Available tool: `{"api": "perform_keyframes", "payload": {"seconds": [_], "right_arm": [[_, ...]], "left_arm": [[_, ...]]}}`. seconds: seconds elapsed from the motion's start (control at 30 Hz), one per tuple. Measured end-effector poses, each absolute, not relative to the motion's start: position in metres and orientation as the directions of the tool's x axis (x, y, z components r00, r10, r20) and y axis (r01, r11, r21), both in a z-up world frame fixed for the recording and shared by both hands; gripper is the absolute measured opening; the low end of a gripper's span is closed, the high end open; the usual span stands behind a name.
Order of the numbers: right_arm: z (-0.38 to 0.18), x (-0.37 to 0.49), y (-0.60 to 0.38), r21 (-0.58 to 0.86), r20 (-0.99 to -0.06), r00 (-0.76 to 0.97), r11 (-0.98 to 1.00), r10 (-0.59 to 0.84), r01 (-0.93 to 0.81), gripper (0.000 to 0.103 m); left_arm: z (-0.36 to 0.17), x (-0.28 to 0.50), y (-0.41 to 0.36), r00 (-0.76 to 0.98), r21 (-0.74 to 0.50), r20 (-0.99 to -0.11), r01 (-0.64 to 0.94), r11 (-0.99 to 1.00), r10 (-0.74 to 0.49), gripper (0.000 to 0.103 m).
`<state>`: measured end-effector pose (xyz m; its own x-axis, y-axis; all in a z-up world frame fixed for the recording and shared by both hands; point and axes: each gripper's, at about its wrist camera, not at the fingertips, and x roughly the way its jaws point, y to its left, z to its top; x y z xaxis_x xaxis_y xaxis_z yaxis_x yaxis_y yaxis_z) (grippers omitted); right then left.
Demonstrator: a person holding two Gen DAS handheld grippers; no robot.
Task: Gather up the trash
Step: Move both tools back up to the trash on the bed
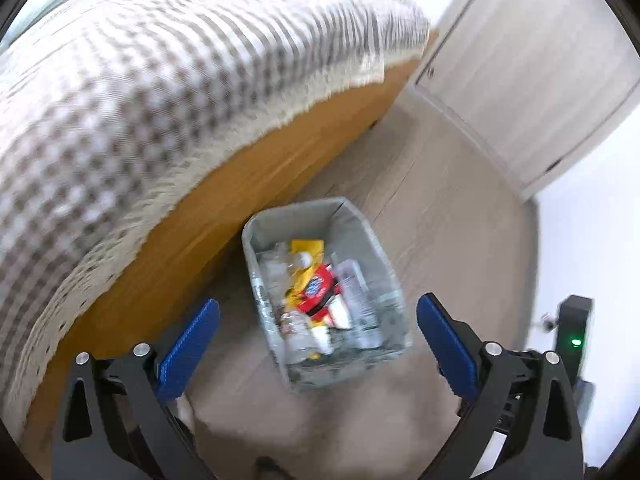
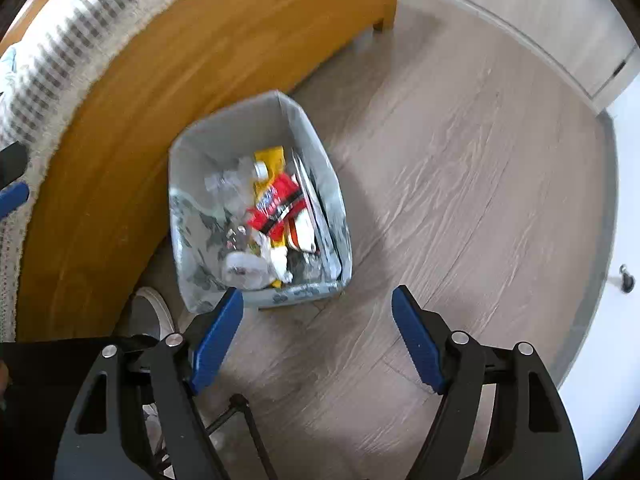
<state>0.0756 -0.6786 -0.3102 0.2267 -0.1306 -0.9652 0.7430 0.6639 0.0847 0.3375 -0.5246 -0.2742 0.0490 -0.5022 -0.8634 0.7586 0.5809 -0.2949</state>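
Both tongs [image 1: 318,336] [image 2: 318,328] gape wide, holding nothing.

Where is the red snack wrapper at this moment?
The red snack wrapper lies inside the grey bin, on top of the yellow packet and beside clear plastic bottles. The bin stands on the floor against the wooden bed frame.
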Motion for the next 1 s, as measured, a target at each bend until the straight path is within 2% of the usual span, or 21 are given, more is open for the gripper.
{"api": "perform_keyframes", "payload": {"seconds": [0.17,0.4,0.43,0.47,0.57,0.7,1.0], "right_arm": [[-0.246,0.090,-0.670,0.021,-0.929,0.277,0.712,-0.245,0.702,0.073],[-0.145,0.128,-0.633,0.038,-0.831,0.444,0.763,-0.334,0.645,0.074],[-0.135,0.136,-0.627,0.046,-0.819,0.466,0.772,-0.334,0.634,0.075],[-0.124,0.146,-0.617,0.054,-0.806,0.490,0.783,-0.333,0.620,0.082],[-0.102,0.178,-0.590,0.086,-0.770,0.560,0.819,-0.306,0.567,0.084],[-0.087,0.229,-0.554,0.101,-0.755,0.605,0.866,-0.253,0.490,0.084],[-0.076,0.329,-0.506,0.082,-0.756,0.630,0.929,-0.178,0.361,0.084]], "left_arm": [[-0.211,0.342,-0.467,0.133,-0.393,-0.744,0.706,0.590,-0.655,0.096],[-0.117,0.364,-0.377,0.337,-0.309,-0.617,0.727,0.613,-0.711,0.096],[-0.107,0.367,-0.368,0.358,-0.297,-0.606,0.726,0.620,-0.710,0.096],[-0.095,0.373,-0.354,0.386,-0.279,-0.588,0.729,0.626,-0.711,0.096],[-0.071,0.394,-0.318,0.454,-0.226,-0.553,0.725,0.650,-0.698,0.096],[-0.063,0.436,-0.271,0.530,-0.186,-0.553,0.674,0.715,-0.643,0.096],[-0.077,0.562,-0.136,0.649,-0.237,-0.581,0.442,0.865,-0.491,0.096]]}}
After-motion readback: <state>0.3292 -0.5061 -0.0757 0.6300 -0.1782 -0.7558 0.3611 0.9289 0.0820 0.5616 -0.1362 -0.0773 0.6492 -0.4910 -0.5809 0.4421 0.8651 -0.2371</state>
